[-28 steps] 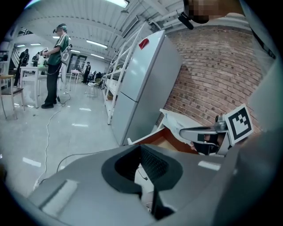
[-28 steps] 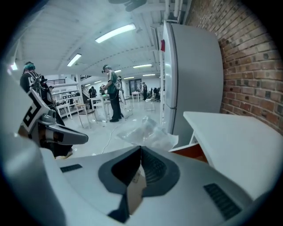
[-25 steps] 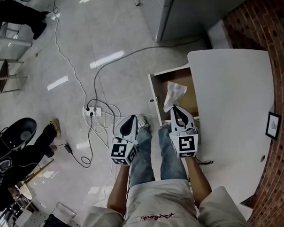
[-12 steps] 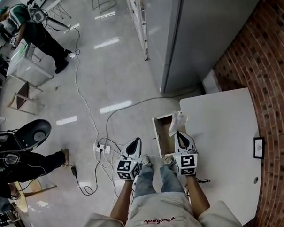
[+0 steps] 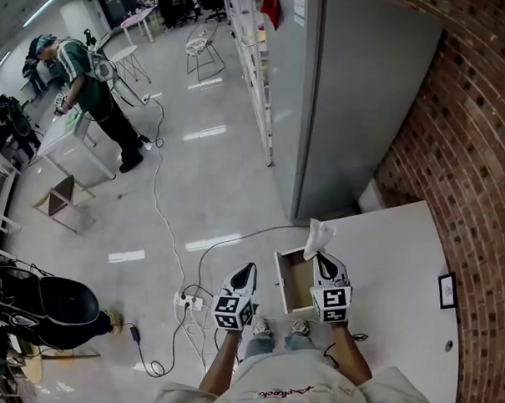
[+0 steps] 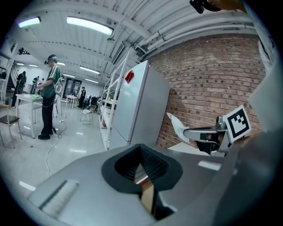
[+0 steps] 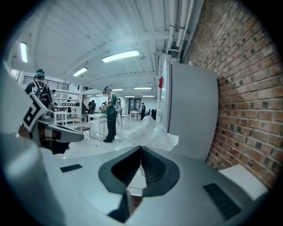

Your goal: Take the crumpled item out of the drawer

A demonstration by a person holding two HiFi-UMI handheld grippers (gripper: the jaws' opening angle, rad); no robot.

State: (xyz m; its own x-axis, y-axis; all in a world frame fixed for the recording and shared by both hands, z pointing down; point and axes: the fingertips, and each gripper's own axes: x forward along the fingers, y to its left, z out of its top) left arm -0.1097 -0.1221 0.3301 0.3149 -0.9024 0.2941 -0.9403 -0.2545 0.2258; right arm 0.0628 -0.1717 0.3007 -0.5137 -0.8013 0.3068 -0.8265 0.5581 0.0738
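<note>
**Crumpled item (image 5: 319,237) clear of the drawer (image 5: 296,283), pinched in the right gripper (image 5: 321,257)**

Nearest the person, both grippers are held out in front of the body. The left gripper (image 5: 248,268) hangs over the floor beside the drawer. Its own view shows the jaws pressed together with nothing between them, so it plays no part in the hold.

The right gripper sits just beyond it, above the open drawer. Its jaws are clenched on a lower fold of the crumpled item, a pale, papery wad. The rest of the wad fans out above the jaw tips. From the left gripper's side it shows in mid-air against the brick wall (image 5: 477,131), above the white table (image 5: 400,270) and touching nothing else.

Below, the drawer stands pulled out from the table's edge. The part in view looks bare, though its back end runs under the tabletop and can't be checked from here.

As a judgement, the main step is done: the item is out and firmly gripped. What's left, if anything, is to set it down somewhere, likely on the tabletop, and perhaps to shut the drawer. The task sentence asks for neither.

Further off, a cable and power strip (image 5: 191,301) lie on the glossy floor. A tall grey cabinet (image 5: 357,101) stands against the brick wall, and a person (image 5: 90,85) works at a table across the room.
</note>
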